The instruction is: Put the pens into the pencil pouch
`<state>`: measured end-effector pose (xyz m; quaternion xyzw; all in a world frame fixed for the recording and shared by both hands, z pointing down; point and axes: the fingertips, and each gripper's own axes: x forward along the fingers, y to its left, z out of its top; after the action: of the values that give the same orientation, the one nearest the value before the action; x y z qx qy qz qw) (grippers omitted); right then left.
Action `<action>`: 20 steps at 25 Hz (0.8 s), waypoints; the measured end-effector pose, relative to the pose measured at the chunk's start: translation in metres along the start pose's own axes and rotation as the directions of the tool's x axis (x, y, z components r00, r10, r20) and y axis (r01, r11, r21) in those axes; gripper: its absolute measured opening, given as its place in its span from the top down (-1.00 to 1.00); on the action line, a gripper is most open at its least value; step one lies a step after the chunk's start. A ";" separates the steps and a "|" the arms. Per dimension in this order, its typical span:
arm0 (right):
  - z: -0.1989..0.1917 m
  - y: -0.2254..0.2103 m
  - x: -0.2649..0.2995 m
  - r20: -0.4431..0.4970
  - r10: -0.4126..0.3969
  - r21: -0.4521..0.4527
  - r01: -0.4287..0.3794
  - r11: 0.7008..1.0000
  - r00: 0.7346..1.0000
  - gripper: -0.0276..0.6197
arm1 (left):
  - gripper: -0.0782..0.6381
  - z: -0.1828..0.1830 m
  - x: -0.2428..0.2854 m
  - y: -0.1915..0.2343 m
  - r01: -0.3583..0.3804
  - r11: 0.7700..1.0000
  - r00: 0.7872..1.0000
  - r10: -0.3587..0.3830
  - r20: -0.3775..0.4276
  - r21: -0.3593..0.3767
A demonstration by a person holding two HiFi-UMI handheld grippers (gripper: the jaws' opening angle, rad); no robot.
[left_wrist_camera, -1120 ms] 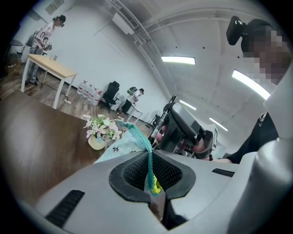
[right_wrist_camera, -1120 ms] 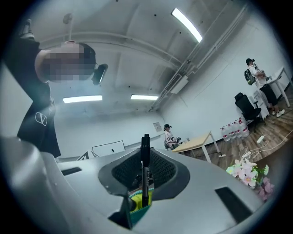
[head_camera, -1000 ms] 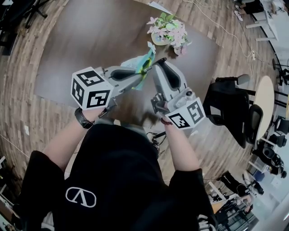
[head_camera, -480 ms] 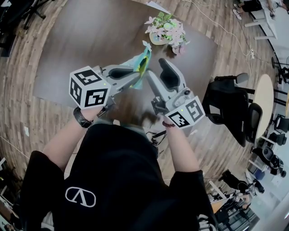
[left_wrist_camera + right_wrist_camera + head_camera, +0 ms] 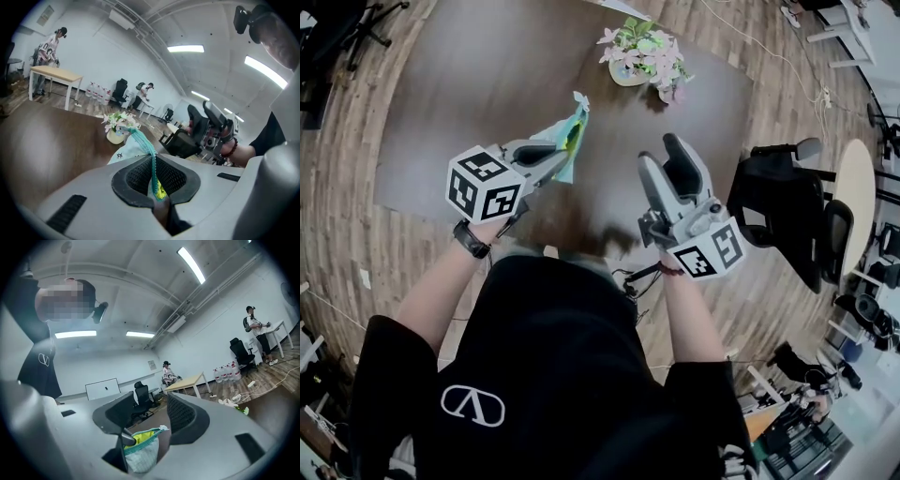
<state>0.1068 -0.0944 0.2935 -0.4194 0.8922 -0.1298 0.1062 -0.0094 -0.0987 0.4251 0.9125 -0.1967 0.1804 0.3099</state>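
My left gripper [image 5: 566,153] is shut on the teal zipper edge of a white pencil pouch [image 5: 568,129] and holds it up over the dark table [image 5: 478,84]. In the left gripper view the pouch [image 5: 125,153] hangs past the closed jaws [image 5: 153,162]. My right gripper [image 5: 659,150] is apart from the pouch, to its right. Its jaws have just been opening and nothing is pressed between them. Through the right gripper [image 5: 150,412] I see the pouch [image 5: 141,454] with its yellow lining; a dark rounded tip [image 5: 125,439] pokes from its mouth.
A pot of pink and white flowers [image 5: 643,58] stands at the far side of the table. A black office chair [image 5: 780,214] is to the right on the wood floor. People and desks are far off in the room.
The right gripper's jaws have opened and it has pulled back right, away from the pouch. The left gripper has carried the pouch to the left and lower.
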 end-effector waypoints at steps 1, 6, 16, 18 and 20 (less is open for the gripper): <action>-0.001 -0.003 -0.006 0.000 -0.016 0.005 0.016 1.000 1.000 0.27 | 0.73 -0.009 0.003 0.006 -0.015 1.000 1.000 0.015 -0.017 0.002; -0.011 -0.019 -0.033 -0.017 -0.098 0.029 0.099 0.995 0.995 0.27 | 0.73 -0.058 0.037 0.035 -0.054 0.998 0.993 0.055 -0.108 0.012; -0.027 -0.032 -0.076 -0.030 -0.209 0.073 0.211 0.975 0.977 0.27 | 0.72 -0.114 0.127 0.038 -0.013 0.996 0.974 0.033 -0.223 0.090; -0.029 -0.033 -0.081 -0.036 -0.217 0.080 0.219 0.972 0.975 0.27 | 0.71 -0.120 0.140 0.032 0.012 0.996 0.971 0.008 -0.237 0.084; -0.030 -0.033 -0.085 -0.035 -0.225 0.083 0.227 0.970 0.974 0.27 | 0.54 -0.121 0.147 0.026 0.028 0.997 0.970 -0.008 -0.242 0.078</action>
<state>0.1751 -0.0443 0.3396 -0.5117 0.8333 -0.1850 0.0975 0.0796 -0.0766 0.5945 0.8974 -0.1420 0.2950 0.2958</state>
